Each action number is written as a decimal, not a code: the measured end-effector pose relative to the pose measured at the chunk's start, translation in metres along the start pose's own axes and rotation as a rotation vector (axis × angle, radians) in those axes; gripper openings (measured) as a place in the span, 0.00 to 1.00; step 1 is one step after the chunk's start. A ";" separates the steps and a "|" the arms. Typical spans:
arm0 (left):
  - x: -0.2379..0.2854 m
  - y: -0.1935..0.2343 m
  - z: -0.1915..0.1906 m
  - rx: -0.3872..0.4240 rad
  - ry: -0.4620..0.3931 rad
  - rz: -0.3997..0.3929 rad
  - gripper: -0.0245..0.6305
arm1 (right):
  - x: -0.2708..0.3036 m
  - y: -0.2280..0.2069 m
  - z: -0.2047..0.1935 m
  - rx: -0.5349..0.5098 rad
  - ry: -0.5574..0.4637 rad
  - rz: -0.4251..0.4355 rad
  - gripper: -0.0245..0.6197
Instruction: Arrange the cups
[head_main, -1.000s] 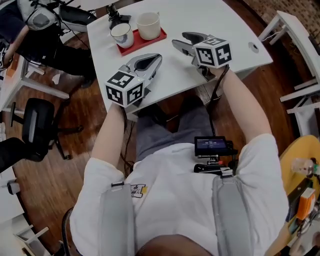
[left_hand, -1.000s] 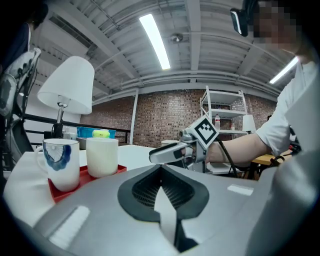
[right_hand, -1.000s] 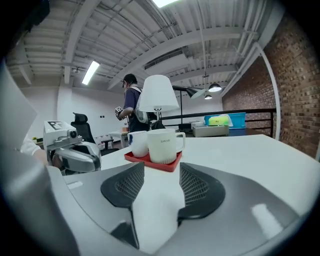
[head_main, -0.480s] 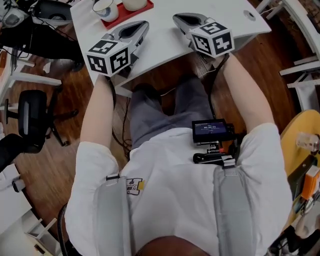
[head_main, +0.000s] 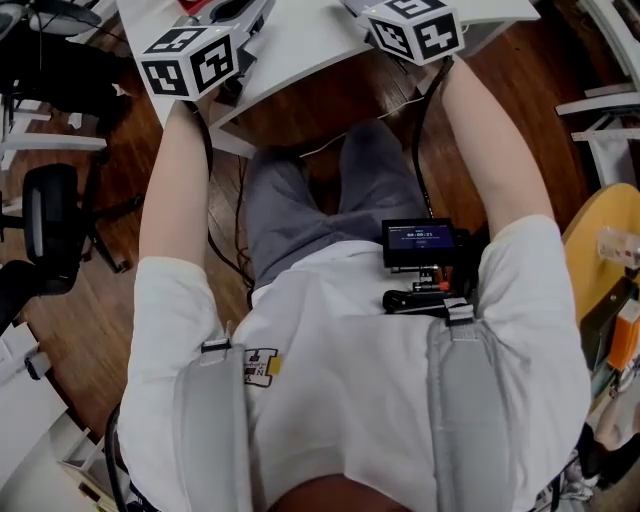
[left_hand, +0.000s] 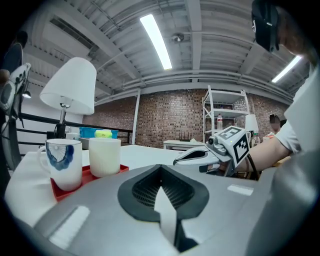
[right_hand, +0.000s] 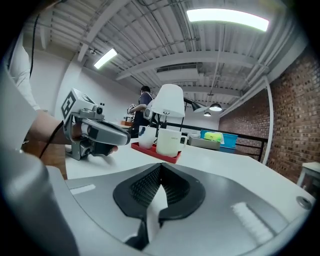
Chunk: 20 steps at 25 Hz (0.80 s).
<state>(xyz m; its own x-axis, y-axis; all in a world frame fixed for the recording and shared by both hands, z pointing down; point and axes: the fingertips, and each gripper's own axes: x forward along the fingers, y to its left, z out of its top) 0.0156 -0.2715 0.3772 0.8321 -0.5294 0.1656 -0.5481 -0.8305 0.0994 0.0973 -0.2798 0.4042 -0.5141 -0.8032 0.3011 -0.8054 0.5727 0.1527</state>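
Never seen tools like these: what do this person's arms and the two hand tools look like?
The left hand-held gripper and right hand-held gripper each have a smooth grey shell, black ribbed pads and a white cube with black square markers. A black cable runs along the right arm. White short sleeves, grey shoulder straps.

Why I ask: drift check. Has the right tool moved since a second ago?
Yes: the right tool drew back slightly; its marker cube, earlier inside the table's near edge, now reaches it.
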 end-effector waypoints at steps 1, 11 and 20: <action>0.001 0.002 -0.001 -0.001 0.003 0.002 0.04 | 0.002 -0.001 -0.001 0.003 0.001 0.001 0.04; 0.008 0.011 -0.002 -0.003 0.011 0.006 0.04 | 0.011 -0.003 0.000 0.003 0.006 0.023 0.04; 0.002 0.001 -0.002 0.005 0.004 0.006 0.04 | 0.002 0.002 -0.001 -0.007 -0.004 0.017 0.04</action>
<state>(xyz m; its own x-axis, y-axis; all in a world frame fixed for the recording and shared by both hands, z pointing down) 0.0166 -0.2735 0.3799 0.8282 -0.5340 0.1704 -0.5530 -0.8280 0.0930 0.0948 -0.2795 0.4060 -0.5288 -0.7940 0.3000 -0.7945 0.5874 0.1543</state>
